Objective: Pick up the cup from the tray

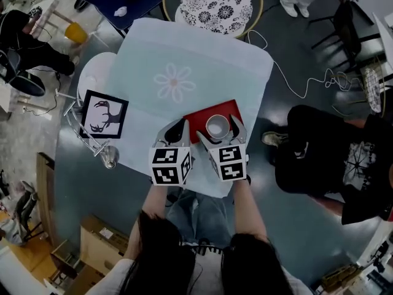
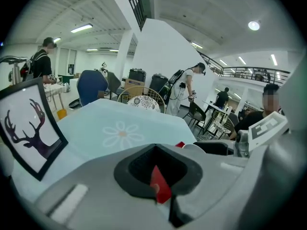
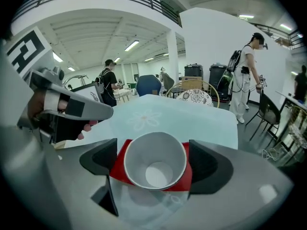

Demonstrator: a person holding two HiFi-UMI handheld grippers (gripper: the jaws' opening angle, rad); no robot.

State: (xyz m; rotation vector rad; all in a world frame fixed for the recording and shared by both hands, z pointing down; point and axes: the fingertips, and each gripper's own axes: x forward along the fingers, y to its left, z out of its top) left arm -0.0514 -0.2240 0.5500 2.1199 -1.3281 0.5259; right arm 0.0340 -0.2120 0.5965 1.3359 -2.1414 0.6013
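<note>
White paper cup sits between right gripper's open jaws; centre, squeeze gently. Left gripper's closed jaws apparently pinch flat red tray.

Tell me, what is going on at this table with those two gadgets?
A person stands at a table with a hand-held gripper in each hand. The left gripper has its jaws closed, apparently pinching the edge of a red tray. The right gripper is open, with one jaw on each side of a white cup that stands on the tray. The cup has not been lifted yet.
</note>
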